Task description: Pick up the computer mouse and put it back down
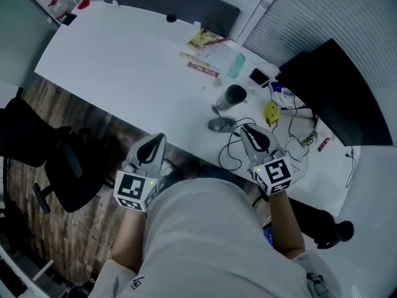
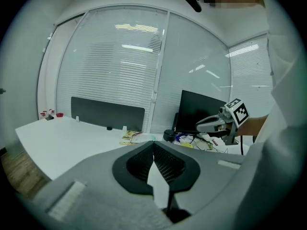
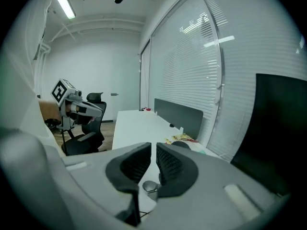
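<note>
– Head view first: where does the thing to be lifted lie?
– On the long white desk (image 1: 124,73). The small grey computer mouse (image 1: 221,125) rests flat near the desk's front edge, close to a dark round cup (image 1: 236,95) and a small yellow object (image 1: 271,112).
– And the two tools?
– The right gripper (image 1: 246,130) hangs by the front edge, near the mouse but apart from it. The left gripper (image 1: 158,140) is well off to the left, also at the desk's edge, above the wood-patterned floor (image 1: 68,101) and not far from a black office chair (image 1: 62,166). A flat black monitor (image 1: 335,85) stands at the desk's right end.
– What does the left gripper view give?
– Its dark ribbed pads (image 2: 168,164) meet at their tips, so it is closed, with nothing caught there. Past them you see the desk, a dark grey divider panel (image 2: 108,113) along its far side, the monitor, and the right gripper held up in front of the screen.
– Then the right gripper view?
– Jaws drawn together to a slim slit, and empty. Below them the mouse shows as a grey rounded shape lying on the desk, clear of both pads. Farther off, the left gripper and the chair are at the left, and the divider panel runs behind the desk
</note>
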{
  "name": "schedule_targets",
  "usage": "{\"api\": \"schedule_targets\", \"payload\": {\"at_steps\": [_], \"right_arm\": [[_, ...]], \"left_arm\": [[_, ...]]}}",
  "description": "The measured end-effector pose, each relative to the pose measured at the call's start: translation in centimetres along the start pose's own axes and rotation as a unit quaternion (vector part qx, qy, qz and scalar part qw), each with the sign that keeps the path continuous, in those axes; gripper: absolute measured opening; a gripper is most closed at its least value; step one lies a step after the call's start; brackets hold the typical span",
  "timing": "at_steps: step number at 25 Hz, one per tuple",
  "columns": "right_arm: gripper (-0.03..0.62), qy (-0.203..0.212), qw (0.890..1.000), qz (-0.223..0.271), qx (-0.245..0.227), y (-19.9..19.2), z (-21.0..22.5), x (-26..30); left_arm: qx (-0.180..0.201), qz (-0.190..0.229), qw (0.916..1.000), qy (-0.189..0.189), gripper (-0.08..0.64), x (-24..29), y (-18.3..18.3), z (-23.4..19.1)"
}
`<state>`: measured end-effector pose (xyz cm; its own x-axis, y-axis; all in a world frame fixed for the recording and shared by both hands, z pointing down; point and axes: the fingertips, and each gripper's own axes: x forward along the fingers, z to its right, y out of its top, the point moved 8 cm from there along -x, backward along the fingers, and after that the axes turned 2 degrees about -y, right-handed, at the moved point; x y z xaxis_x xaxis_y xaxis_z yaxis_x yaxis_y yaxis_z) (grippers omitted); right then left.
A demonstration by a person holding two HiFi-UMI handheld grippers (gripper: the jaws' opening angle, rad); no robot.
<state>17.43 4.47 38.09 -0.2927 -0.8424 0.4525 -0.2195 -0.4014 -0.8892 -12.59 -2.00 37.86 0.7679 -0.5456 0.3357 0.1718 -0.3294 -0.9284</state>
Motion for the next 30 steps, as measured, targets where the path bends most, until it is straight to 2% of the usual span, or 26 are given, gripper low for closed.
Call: {"api": "schedule_targets", "payload": {"at_steps": [7,12,20,30], "right_arm": [[0.034,-0.049,0.998,0.032,0.024,0.7,-0.4,-2.7],[0.034,-0.069,0.996,0.053,0.036,0.9,-0.5,-3.8],[0.034,-0.078,0.995,0.050,0.041,0.6,-0.8,-3.9],[0.034,-0.062,0.996,0.047,0.040,0.8,-1.1,-2.7]], "left_arm": [[0.018,0.008,0.9984,-0.053,0.011,2.0,0.8,0.3],[0.024,0.014,0.9968,-0.075,0.011,2.9,1.4,0.6],[0.029,0.016,0.9956,-0.088,0.011,3.4,1.5,0.8],[0.023,0.015,0.9968,-0.075,0.011,3.1,1.4,0.4]]}}
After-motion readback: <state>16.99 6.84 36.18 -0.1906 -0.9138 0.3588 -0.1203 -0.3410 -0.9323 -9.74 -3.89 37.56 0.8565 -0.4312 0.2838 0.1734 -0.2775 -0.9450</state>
